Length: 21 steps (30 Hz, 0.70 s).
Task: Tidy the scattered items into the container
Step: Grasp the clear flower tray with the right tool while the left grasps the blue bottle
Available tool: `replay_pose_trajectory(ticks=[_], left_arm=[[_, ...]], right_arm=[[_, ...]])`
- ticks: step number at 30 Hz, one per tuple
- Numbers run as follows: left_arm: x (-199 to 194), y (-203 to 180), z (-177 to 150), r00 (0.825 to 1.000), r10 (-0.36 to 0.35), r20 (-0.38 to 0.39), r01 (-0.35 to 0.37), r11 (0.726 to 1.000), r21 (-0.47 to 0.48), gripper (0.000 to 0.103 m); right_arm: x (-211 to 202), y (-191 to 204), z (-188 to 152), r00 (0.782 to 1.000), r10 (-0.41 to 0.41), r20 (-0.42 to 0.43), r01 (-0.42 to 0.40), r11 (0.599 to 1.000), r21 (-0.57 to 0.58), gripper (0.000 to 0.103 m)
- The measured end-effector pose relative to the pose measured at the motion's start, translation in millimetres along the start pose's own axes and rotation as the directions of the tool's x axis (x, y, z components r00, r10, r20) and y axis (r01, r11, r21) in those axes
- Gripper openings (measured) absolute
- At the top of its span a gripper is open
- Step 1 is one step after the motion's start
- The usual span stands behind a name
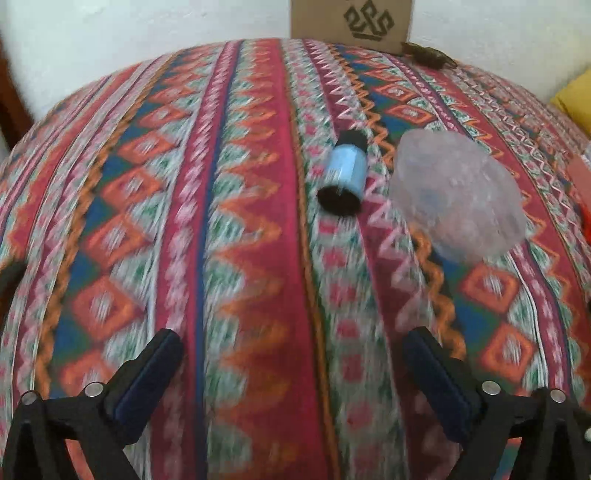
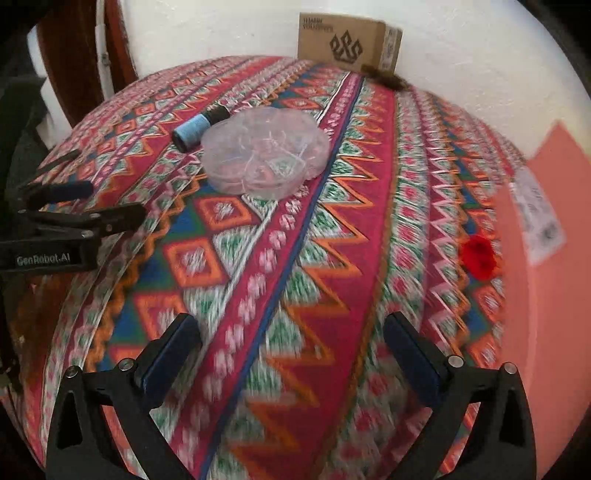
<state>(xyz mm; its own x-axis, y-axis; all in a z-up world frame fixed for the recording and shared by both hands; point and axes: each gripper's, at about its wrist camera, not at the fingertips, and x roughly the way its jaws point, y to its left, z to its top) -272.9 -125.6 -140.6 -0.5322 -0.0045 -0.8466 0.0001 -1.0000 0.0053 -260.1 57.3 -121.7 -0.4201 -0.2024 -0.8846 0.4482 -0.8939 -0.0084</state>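
Observation:
A clear, lobed plastic container (image 1: 458,195) (image 2: 266,153) with inner compartments lies on the patterned cloth. Right beside it lies a small blue cylinder with black ends (image 1: 343,173) (image 2: 197,127). A small red item (image 2: 478,256) rests on the cloth near the right edge, apart from the container. A brown clip-like item (image 1: 428,55) (image 2: 388,79) lies at the back. My left gripper (image 1: 295,369) (image 2: 99,203) hovers open short of the cylinder, holding nothing. My right gripper (image 2: 293,354) is open and empty over the cloth, left of the red item.
A cardboard box (image 1: 351,20) (image 2: 349,40) stands against the white wall at the back. A pink surface with a white label (image 2: 546,221) borders the cloth on the right. Something yellow (image 1: 576,96) sits at far right. Dark wood (image 2: 118,44) stands at back left.

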Motion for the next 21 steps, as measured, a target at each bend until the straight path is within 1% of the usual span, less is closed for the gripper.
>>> replay_pose_trajectory(ticks=[3, 5, 9, 10, 12, 14, 15, 16, 18, 21], left_arm=[[16, -2, 21, 1.000, 0.017, 0.019, -0.018, 0.999, 0.032, 0.102], [26, -4, 37, 0.999, 0.013, 0.039, -0.016, 0.998, 0.056, 0.103], [43, -1, 66, 0.998, -0.001, 0.056, -0.002, 0.998, 0.055, 0.103], [47, 0, 72, 0.998, 0.002, 0.060, -0.005, 0.999, 0.051, 0.103], [45, 2, 71, 0.997, 0.000, 0.073, -0.003, 0.999, 0.034, 0.101], [40, 5, 68, 0.996, -0.002, 0.087, 0.000, 1.000, 0.016, 0.077], [38, 6, 67, 0.996, -0.003, 0.094, 0.002, 1.000, 0.007, 0.045], [36, 7, 65, 0.995, -0.003, 0.101, 0.004, 1.000, -0.002, 0.023], [31, 10, 63, 0.993, -0.005, 0.114, 0.007, 1.000, -0.020, 0.023], [17, 7, 39, 0.994, -0.006, 0.110, 0.011, 0.999, -0.037, 0.023]], right_arm=[[15, -2, 24, 0.999, 0.011, 0.039, -0.011, 1.000, 0.000, 0.103], [27, -2, 44, 0.999, 0.021, 0.048, -0.021, 1.000, -0.009, 0.103], [46, 15, 76, 0.997, 0.017, 0.074, -0.013, 0.998, -0.054, 0.103], [51, 15, 83, 0.996, 0.006, 0.088, -0.002, 0.999, -0.049, 0.103], [59, 15, 95, 0.993, -0.010, 0.114, 0.014, 0.999, -0.036, 0.103], [64, 9, 101, 0.991, 0.002, 0.130, -0.001, 1.000, -0.009, 0.096], [65, 7, 104, 0.991, 0.006, 0.137, -0.007, 1.000, 0.001, 0.095], [64, 6, 104, 0.990, 0.006, 0.140, -0.006, 1.000, 0.001, 0.094], [61, 4, 98, 0.991, 0.006, 0.134, -0.006, 1.000, 0.001, 0.094], [47, -1, 75, 0.993, 0.001, 0.117, -0.003, 1.000, 0.014, 0.094]])
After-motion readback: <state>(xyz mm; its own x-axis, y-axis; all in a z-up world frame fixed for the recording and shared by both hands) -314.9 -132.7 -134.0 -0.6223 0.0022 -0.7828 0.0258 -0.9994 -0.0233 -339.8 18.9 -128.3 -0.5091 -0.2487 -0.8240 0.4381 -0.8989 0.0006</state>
